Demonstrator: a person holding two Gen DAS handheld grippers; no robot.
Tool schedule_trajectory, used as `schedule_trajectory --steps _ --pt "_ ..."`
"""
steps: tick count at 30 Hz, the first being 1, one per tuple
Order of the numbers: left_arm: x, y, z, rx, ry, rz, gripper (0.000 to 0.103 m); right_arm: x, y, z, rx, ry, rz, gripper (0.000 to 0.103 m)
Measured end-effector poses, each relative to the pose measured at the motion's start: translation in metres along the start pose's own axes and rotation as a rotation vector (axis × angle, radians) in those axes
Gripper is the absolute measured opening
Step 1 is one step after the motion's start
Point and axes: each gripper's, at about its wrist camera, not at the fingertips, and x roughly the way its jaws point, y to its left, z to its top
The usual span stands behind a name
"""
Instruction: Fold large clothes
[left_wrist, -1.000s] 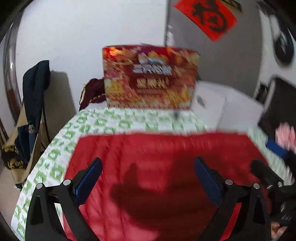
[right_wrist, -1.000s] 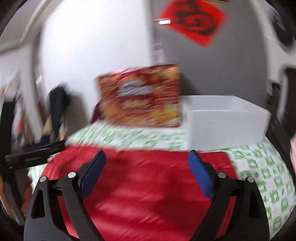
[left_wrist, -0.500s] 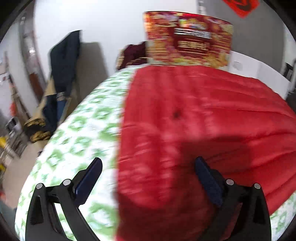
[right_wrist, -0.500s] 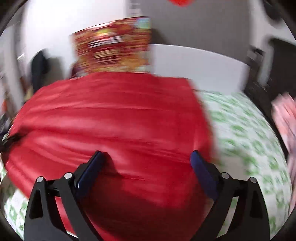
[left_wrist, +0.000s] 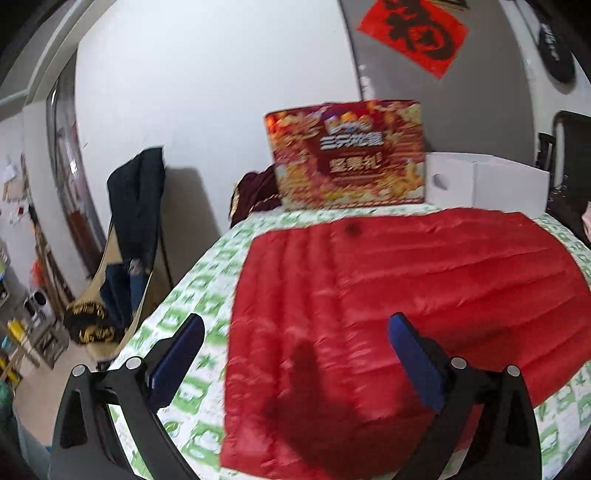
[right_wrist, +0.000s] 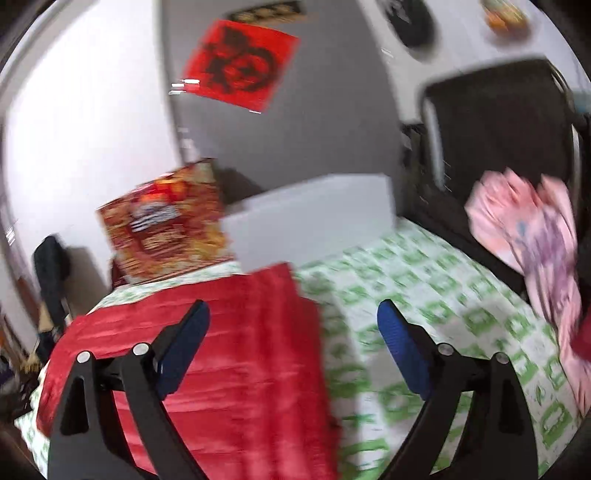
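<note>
A large red quilted garment (left_wrist: 399, 295) lies flat on the green-and-white patterned table cover (left_wrist: 195, 295). My left gripper (left_wrist: 295, 328) hovers open above the garment's near left edge, nothing between its blue pads. In the right wrist view the same red garment (right_wrist: 229, 354) fills the lower left, and its right edge runs down the middle. My right gripper (right_wrist: 293, 325) is open over that edge, above the cloth, holding nothing. The view is blurred.
A red printed gift box (left_wrist: 347, 158) and a white box (left_wrist: 484, 181) stand at the table's far side. A dark jacket (left_wrist: 133, 229) hangs over a chair at left. Pink clothing (right_wrist: 532, 251) lies at the right by a black chair (right_wrist: 495, 122).
Both grippers have lifted and tilted back up from close over the red garment. The left has swung back toward the left edge, the right toward the right edge. Both stay open.
</note>
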Motion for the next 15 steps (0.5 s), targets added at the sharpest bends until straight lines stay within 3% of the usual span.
schedule_trajectory --steps 10,15 --pt "0.017 -0.040 0.052 0.033 -0.112 -0.040 0.100 0.028 0.107 0.029 -0.213 0.025 0.203 0.094" --pt "0.059 -0.047 0.050 0.005 -0.056 -0.048 0.100 0.063 0.129 0.018 -0.204 0.073 0.243 0.095"
